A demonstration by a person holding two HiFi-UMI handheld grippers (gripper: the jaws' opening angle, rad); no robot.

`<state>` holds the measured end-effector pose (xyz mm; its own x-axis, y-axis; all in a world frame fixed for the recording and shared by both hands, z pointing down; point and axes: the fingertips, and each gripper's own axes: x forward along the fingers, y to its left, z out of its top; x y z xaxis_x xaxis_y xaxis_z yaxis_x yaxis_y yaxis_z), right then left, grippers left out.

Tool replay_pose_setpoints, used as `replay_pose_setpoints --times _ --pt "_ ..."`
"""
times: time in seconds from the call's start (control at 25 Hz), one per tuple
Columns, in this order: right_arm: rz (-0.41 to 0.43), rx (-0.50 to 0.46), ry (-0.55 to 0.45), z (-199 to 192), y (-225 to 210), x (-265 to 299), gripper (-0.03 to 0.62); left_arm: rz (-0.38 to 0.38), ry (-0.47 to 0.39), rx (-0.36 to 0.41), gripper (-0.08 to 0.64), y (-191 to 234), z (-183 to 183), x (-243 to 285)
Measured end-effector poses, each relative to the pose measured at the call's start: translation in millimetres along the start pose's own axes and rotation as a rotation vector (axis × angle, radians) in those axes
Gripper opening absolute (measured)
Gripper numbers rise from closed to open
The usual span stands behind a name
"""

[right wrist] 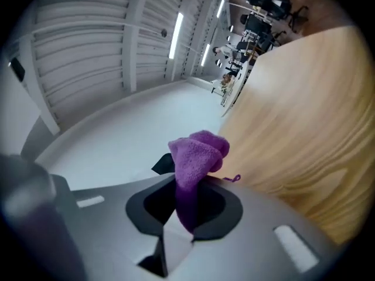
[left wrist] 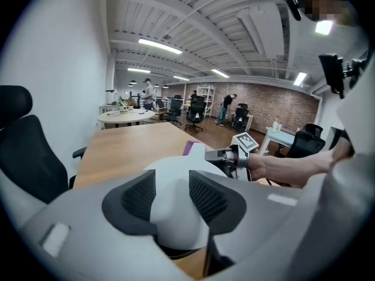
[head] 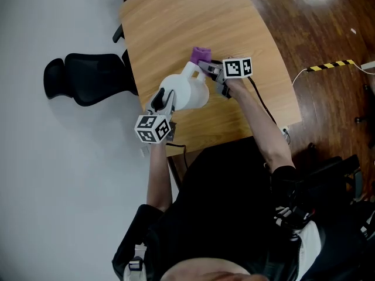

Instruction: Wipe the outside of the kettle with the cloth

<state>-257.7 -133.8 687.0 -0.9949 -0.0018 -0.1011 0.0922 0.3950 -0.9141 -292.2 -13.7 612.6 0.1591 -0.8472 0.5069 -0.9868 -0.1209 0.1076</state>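
Observation:
A white kettle (head: 190, 89) stands on the wooden table (head: 234, 16) near its front edge. My left gripper (head: 164, 96) is at the kettle's near left side. In the left gripper view the jaws are shut on the kettle's white handle part (left wrist: 174, 215), which fills the gap between the dark pads (left wrist: 140, 195). My right gripper (head: 206, 68) is at the kettle's far right side, shut on a purple cloth (head: 201, 54) that sticks up beside the kettle's top. In the right gripper view the cloth (right wrist: 196, 157) bunches out of the closed jaws, over the table (right wrist: 304, 127).
A black office chair (head: 88, 78) stands left of the table. At the right a cable with a yellow-black strip (head: 331, 65) lies on the wooden floor. Far off, people stand around a round table (left wrist: 123, 116) and more chairs.

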Motion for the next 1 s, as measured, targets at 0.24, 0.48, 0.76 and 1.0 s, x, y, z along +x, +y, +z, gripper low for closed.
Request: replay_pose_setpoints --times 0.24,0.48,0.76,1.0 --pt "0.034 0.108 -0.027 -38.7 11.5 -19.6 0.041 -0.188 -0.009 0.121 0.069 40.4 2.2 -6.6" --pt "0.369 -0.027 -0.425 -8.5 119.2 -75.7 0.041 0.035 0.054 0.194 0.048 20.8 33.4 0.2" --pt "0.358 -0.075 -0.287 -80.6 79.4 -54.9 0.049 0.11 0.116 0.234 0.037 8.7 8.9 17.7" --pt "-0.135 0.01 -0.021 -131.8 -42.2 -60.5 0.051 0.141 0.097 0.266 0.037 9.9 11.2 14.2"
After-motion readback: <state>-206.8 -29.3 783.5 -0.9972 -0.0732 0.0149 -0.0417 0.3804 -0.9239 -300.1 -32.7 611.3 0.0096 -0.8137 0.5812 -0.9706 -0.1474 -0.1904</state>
